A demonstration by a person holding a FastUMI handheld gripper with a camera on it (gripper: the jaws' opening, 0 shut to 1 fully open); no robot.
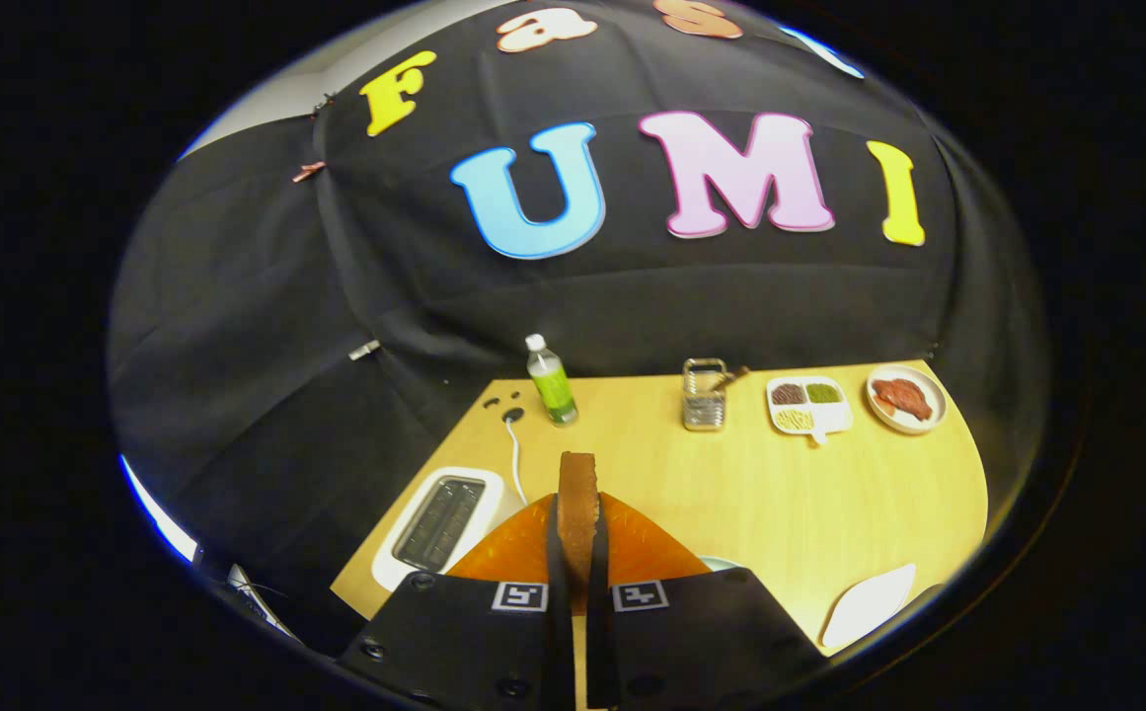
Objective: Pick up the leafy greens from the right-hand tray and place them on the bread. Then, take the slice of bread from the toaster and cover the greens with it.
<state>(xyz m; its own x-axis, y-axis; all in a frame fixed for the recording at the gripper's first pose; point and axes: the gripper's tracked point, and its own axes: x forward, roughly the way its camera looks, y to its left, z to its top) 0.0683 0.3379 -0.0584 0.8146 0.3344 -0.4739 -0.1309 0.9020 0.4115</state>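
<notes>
A slice of bread (578,499) stands on edge between the two fingers of my gripper (578,538), which is shut on it, lifted above the wooden table (780,494). The white toaster (439,523) sits to the left of the fingers, its slot dark and bare. An orange mat or plate (518,553) lies under the held slice, mostly hidden by the gripper. A white tray (869,604) lies to the right of the fingers, near the table's front edge. The leafy greens and the lower bread are hidden.
At the table's back stand a green bottle (551,383), a small wire rack (704,395), a white divided dish (809,403) with toppings and a round plate (906,399) with reddish meat. A white cable (515,454) runs behind the toaster.
</notes>
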